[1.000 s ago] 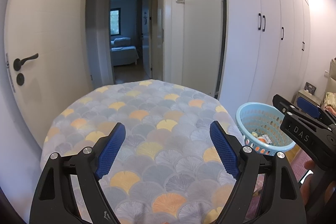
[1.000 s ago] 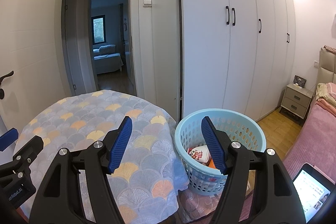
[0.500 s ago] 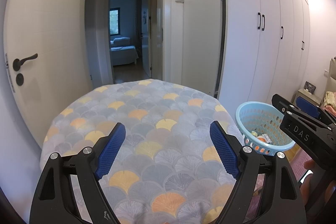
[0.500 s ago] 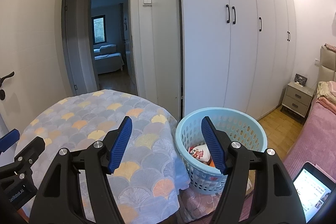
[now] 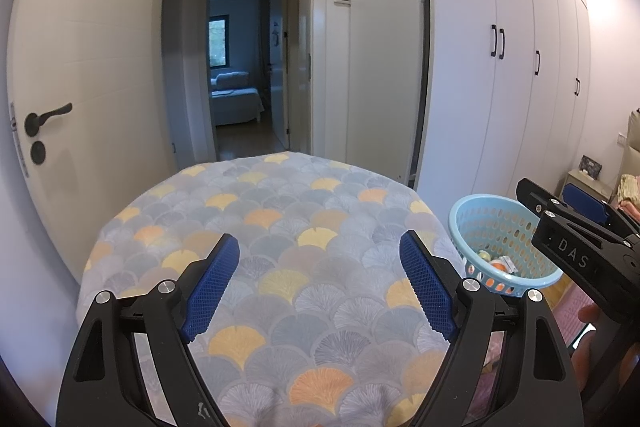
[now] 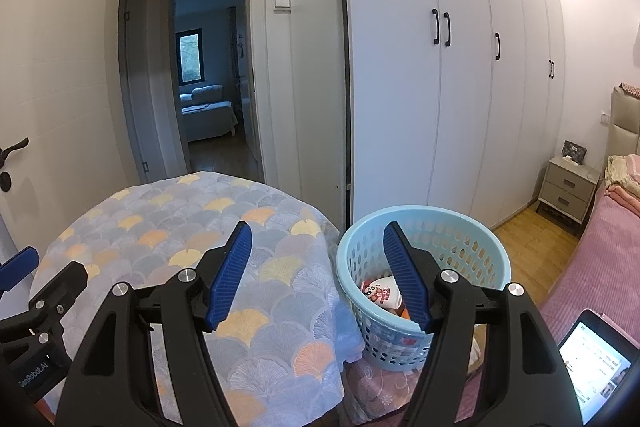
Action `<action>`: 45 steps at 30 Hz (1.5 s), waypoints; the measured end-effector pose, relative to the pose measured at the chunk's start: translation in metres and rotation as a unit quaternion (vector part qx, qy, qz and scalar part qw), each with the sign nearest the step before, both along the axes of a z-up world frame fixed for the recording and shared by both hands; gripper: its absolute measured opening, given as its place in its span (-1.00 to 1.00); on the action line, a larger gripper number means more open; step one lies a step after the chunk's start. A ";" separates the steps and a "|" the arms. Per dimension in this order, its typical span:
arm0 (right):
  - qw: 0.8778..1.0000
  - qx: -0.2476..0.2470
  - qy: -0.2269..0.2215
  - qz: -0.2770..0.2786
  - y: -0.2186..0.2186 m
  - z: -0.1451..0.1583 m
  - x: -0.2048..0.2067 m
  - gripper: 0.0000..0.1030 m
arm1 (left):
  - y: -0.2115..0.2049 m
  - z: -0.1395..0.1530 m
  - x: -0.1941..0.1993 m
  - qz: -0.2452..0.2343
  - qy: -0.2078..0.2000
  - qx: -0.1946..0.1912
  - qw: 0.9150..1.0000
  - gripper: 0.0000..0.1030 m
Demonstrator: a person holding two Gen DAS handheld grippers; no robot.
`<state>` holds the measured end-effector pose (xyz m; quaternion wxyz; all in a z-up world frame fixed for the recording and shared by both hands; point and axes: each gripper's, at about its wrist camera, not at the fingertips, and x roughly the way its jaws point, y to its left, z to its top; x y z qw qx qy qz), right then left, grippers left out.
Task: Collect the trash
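A light blue perforated basket (image 6: 452, 227) stands to the right of a round table (image 6: 168, 227) covered in a fan-patterned cloth; it also shows in the left wrist view (image 5: 480, 205). Inside lie pieces of trash, among them a white wrapper with a red cartoon print (image 6: 380, 293) and something orange (image 5: 498, 263). My left gripper (image 5: 320, 283) is open and empty above the table (image 5: 280, 211). My right gripper (image 6: 318, 277) is open and empty, between the table's right edge and the basket.
A white door with a black handle (image 5: 46, 119) stands at the left. An open doorway (image 5: 240, 79) leads to another room behind the table. White wardrobes (image 6: 460, 67) line the right wall. A nightstand (image 6: 570, 187), a pink bed (image 6: 592, 267) and a lit phone (image 6: 596, 363) are at the right.
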<state>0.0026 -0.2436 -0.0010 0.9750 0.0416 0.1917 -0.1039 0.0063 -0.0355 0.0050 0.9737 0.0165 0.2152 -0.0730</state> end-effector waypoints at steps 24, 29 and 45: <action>1.000 0.022 0.002 0.002 -0.001 0.008 0.037 0.26 | -0.001 0.011 0.031 0.007 0.002 0.015 1.000 0.56; 1.000 0.023 0.008 0.002 0.002 0.007 0.045 0.26 | 0.001 0.011 0.039 0.008 0.006 0.016 1.000 0.56; 0.999 0.021 0.024 0.001 0.006 0.000 0.073 0.26 | 0.004 0.002 0.069 0.020 0.013 0.022 0.999 0.56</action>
